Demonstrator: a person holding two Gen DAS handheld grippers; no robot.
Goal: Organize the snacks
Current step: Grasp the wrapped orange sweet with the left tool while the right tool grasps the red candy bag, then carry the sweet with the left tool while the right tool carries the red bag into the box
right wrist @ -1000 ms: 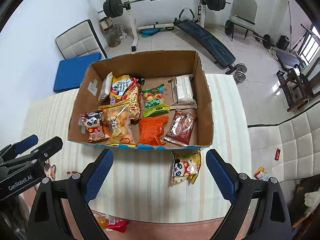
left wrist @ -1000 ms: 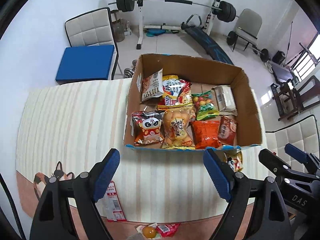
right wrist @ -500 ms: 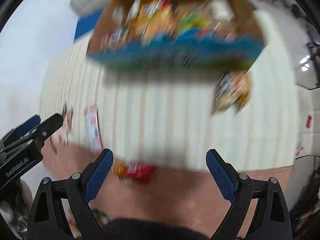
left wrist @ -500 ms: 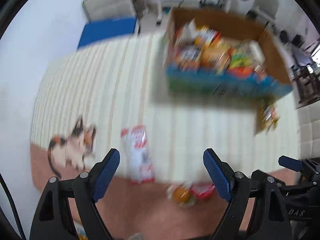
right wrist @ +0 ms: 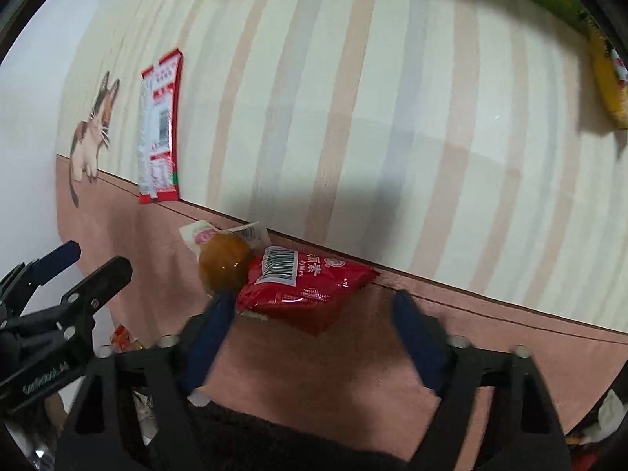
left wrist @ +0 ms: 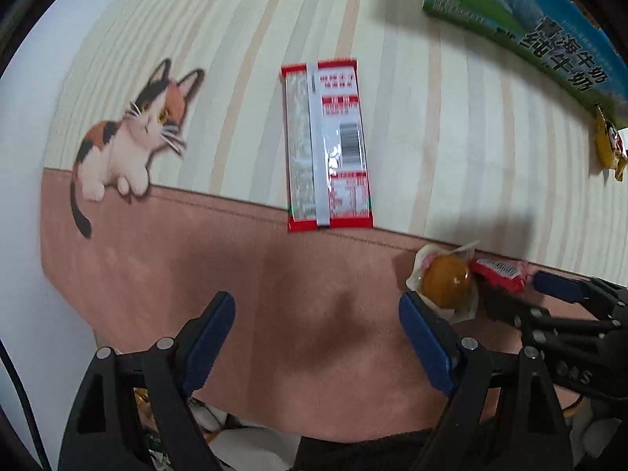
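- The right claw points down at a red snack packet lying on the brown band of the bench. Its jaws have just been closing, and the packet's near edge lies between the blue pads; the left pad reaches the packet's left end, while the right pad is clear of it, so nothing is gripped yet.
- Touching the packet's left end is one wrapped brown round snack, just ahead of the right claw's left pad.
- The left claw is released, jaws wide apart, with only bare brown bench between its pads. The same round snack lies just ahead of its right pad, and whether they touch I cannot tell; the red packet is beyond it.
- Straight ahead of the left claw, well apart, one long red-and-white packet lies back side up, barcode showing, mostly on the striped part of the cloth.
- To the far left of that packet is one printed calico kitten.
- At the far right edge of both views lies one yellow snack bag, just beside the printed side of the carton.
- Counted loose on the bench: four snacks.
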